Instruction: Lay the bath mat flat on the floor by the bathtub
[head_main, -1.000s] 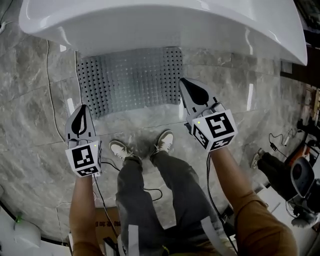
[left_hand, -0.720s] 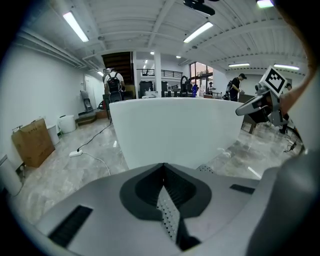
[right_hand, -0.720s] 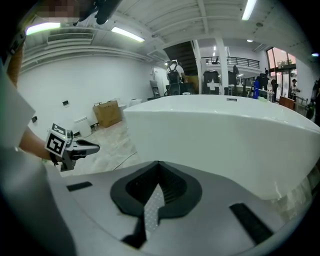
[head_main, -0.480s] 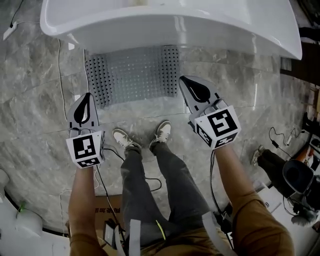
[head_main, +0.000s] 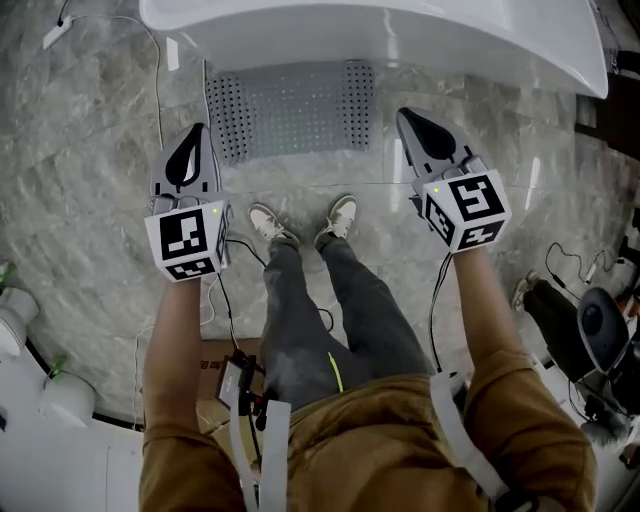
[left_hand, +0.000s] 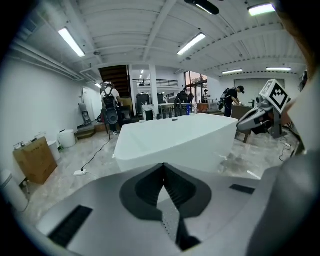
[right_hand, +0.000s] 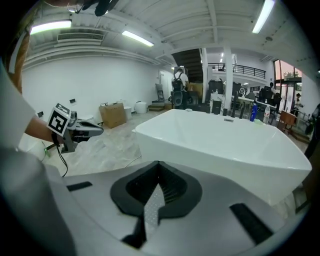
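- Perforated bath mat flat on floor, beside bathtub.
- Left tongs, right tongs: jaws pressed together, holding nothing, at mat's near corners.

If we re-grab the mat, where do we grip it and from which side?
Probably the near edge of the mat, at its two front corners, coming in low from the person's side. It lies flat, with its far edge hidden by the tub, so only that edge is open. The left gripper and right gripper are shut and empty, so open them first.

Left gripper, right gripper — both closed
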